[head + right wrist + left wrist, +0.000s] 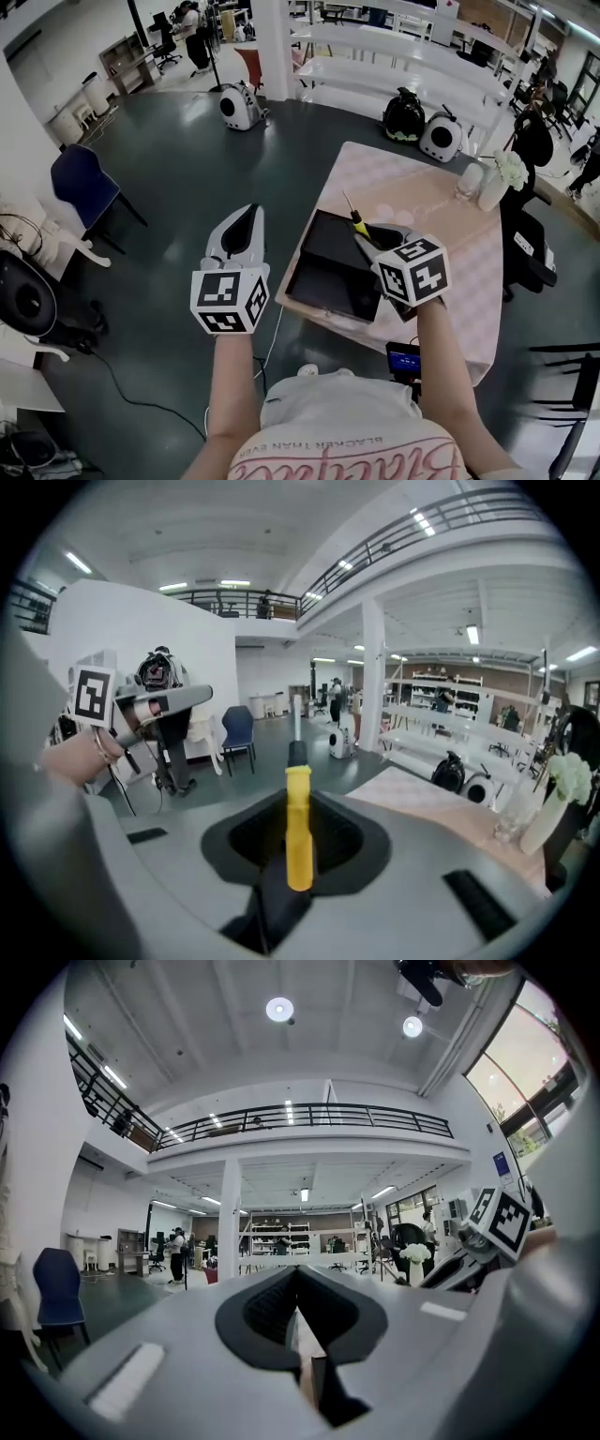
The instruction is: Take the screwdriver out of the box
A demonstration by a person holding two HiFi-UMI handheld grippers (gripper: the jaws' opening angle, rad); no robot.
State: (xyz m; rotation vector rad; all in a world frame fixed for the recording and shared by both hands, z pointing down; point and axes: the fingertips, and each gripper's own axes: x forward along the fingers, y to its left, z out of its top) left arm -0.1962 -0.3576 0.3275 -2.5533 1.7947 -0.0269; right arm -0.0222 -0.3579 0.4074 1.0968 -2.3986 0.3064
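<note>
While both arms reach out in front of the person, the left gripper is held over the floor, left of the table, and points away, flat and level. Its own view shows the left gripper with its jaws pressed together and nothing between them. On the right, the arm goes out over the near edge of the table, and the right gripper tips down a little above the box. The right gripper is closed tight on the screwdriver, with the yellow handle sitting between the jaws. From the head view, the screwdriver is up in the air over the far right part of the box, with its thin metal end pointing to the far side. It does not touch the box. The near end of the handle is hidden inside the jaws. The metal end is thin and blurry against the room, so its tip is hard to see. The right gripper and its marked cube cover the near right corner of the box. The inside of the box is very dark, and I cannot tell what lies in it.
</note>
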